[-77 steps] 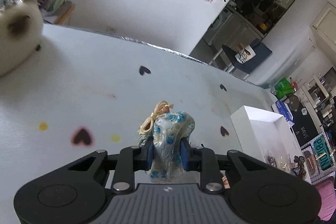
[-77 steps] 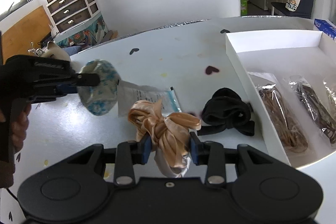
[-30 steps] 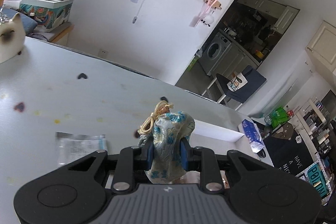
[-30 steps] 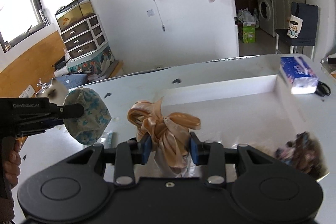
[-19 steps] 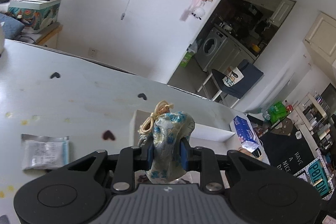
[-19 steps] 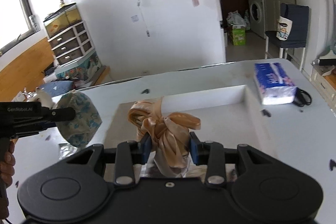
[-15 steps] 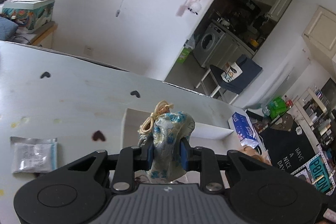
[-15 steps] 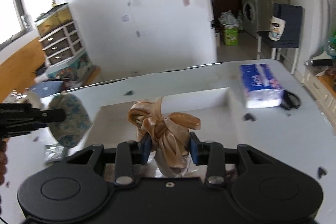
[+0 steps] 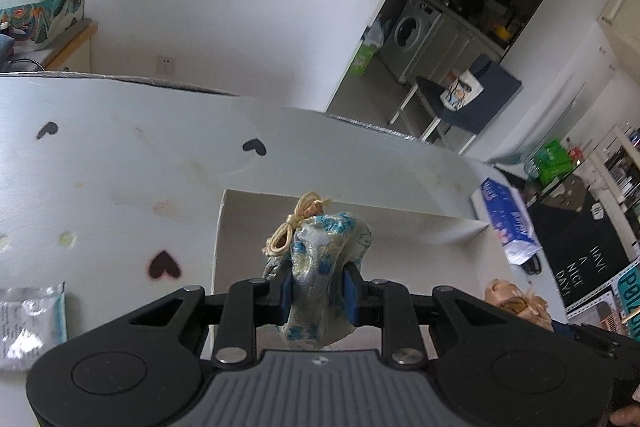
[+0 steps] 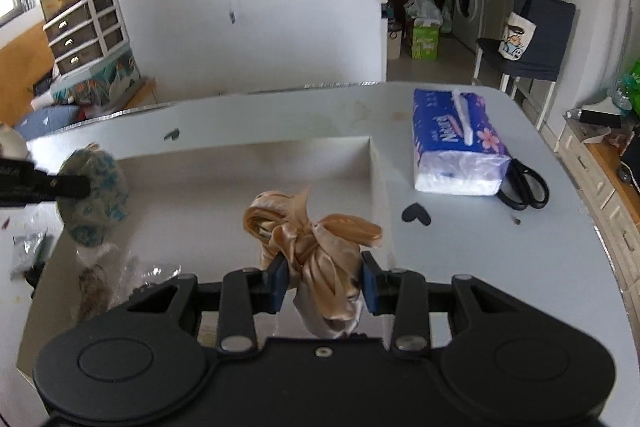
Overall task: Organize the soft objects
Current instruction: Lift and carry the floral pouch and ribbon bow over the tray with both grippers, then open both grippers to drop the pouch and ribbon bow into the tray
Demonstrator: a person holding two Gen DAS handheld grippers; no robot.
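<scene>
Right wrist view: both fingers held pouches, blue floral pouch (image 10: 94, 197) left, satin pouch (image 10: 320, 251) right, above the white box (image 10: 248, 183); right nearer its middle.

**Black handheld grippers with blue pads**

The left gripper (image 9: 316, 291) is built of matte black plastic, with a grey ribbed panel set at the middle of its body. Two round raised discs are moulded into the wide housing, one at each side. Silver screws are seen at the pivots of the angular finger links. The fingertips (image 9: 286, 293) are faced with blue pads. The right gripper (image 10: 322, 287) is made alike, though its body is wholly black.
</scene>
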